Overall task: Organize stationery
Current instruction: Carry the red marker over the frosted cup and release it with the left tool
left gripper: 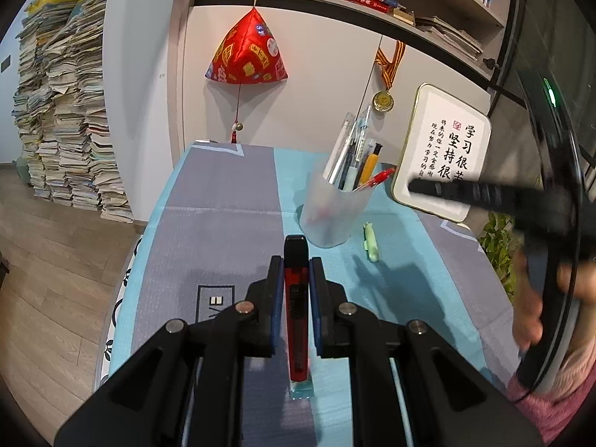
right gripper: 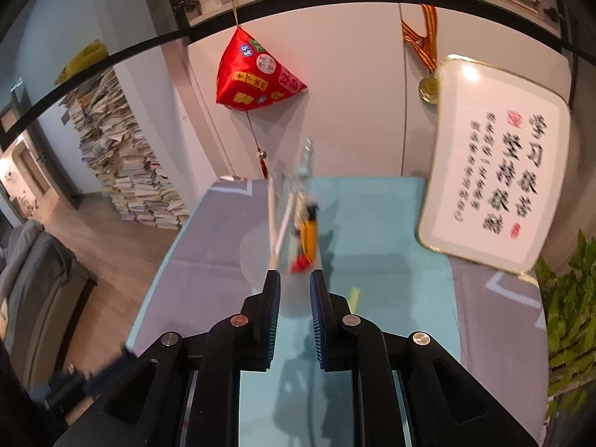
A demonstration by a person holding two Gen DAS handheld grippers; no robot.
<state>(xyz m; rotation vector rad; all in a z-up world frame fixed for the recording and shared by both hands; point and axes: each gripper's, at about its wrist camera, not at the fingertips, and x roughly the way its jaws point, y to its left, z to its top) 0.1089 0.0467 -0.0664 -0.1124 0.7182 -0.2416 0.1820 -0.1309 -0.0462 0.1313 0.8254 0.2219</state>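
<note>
The left gripper has its two pads pinched on a red and black utility knife, gripping it partway along the body so the black end pokes out ahead of the fingertips and the tail runs back toward the camera. It hangs over the blue and grey desk mat, short of the frosted pen cup, which stands upright on the mat and is already stuffed with pens, a yellow one and a red one among them. A small green eraser-like piece lies on the mat just right of the cup, untouched. Over on the right, the right gripper is empty, its pads parted with a clear gap between them, pointing at the pen cup from above; that view is smeared by motion, so I can't say how close it sits. I'd call this the carry step: knife picked, not yet stowed. Next, I reckon, the left hand needs to go forward and up over the cup's rim, tip the knife steeper, and find a gap among the pens. It's crowded in there, and a nudge could rock that light cup. The green piece looks like the job after.
</note>
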